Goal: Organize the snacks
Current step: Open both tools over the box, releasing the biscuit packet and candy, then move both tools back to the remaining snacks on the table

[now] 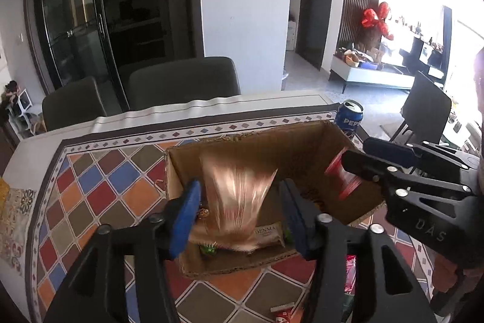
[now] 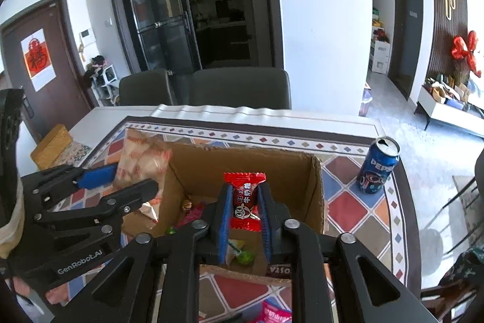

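Note:
An open cardboard box (image 1: 302,141) (image 2: 317,180) stands on the patterned tablecloth. My left gripper (image 1: 240,199) is open over the box's near left part; a pale orange snack bag (image 1: 239,202) blurs between its fingers, falling into the box. In the right wrist view the same bag (image 2: 142,159) is at the box's left wall by the left gripper (image 2: 133,180). My right gripper (image 2: 245,199) is shut on a red wrapped candy (image 2: 244,196) above the box; it also shows in the left wrist view (image 1: 345,177). Several small snacks (image 2: 242,256) lie on the box floor.
A blue Pepsi can (image 2: 378,165) (image 1: 349,117) stands right of the box. Loose red and pink packets (image 2: 275,314) (image 1: 351,271) lie on the cloth near me. Dark chairs (image 2: 239,87) stand behind the table. A wooden block (image 2: 51,147) sits at the far left.

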Demonstrator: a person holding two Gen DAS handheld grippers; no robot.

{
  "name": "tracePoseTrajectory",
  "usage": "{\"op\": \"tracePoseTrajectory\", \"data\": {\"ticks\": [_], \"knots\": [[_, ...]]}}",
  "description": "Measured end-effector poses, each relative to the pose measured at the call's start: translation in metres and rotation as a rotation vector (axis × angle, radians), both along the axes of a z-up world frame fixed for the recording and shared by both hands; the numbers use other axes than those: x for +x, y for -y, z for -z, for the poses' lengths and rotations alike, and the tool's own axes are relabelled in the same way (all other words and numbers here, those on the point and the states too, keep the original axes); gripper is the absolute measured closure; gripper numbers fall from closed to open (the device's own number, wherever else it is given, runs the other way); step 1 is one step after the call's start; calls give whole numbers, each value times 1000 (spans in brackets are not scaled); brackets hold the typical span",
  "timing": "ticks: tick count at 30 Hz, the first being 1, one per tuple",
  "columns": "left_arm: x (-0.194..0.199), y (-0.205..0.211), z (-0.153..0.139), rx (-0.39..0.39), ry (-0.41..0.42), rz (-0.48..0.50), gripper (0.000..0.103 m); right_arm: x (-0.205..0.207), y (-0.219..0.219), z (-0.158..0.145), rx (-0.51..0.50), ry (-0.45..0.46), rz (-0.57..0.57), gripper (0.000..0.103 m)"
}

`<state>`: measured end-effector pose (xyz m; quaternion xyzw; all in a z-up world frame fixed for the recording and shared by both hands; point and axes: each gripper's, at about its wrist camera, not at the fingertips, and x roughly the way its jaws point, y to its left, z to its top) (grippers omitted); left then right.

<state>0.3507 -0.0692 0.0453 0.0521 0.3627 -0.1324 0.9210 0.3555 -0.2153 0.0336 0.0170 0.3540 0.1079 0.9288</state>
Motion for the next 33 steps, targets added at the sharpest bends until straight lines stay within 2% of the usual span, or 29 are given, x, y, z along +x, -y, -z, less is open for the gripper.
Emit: {"op": "tracePoseTrajectory", "data": {"ticks": [2,11,16,33], "knots": [[-4,0,-1,12,4,-11,46,-1,2,2,-1,-1,18,65],[-29,-6,-4,11,-11,-48,42,-29,4,2,0,1,21,65],[-46,-10,-5,-14,-26,-74,40,-43,5,1,-3,0,18,60],[-93,-3,33,-34,-139,-68,40,-83,11,30,-3,-80,17,56]]}}
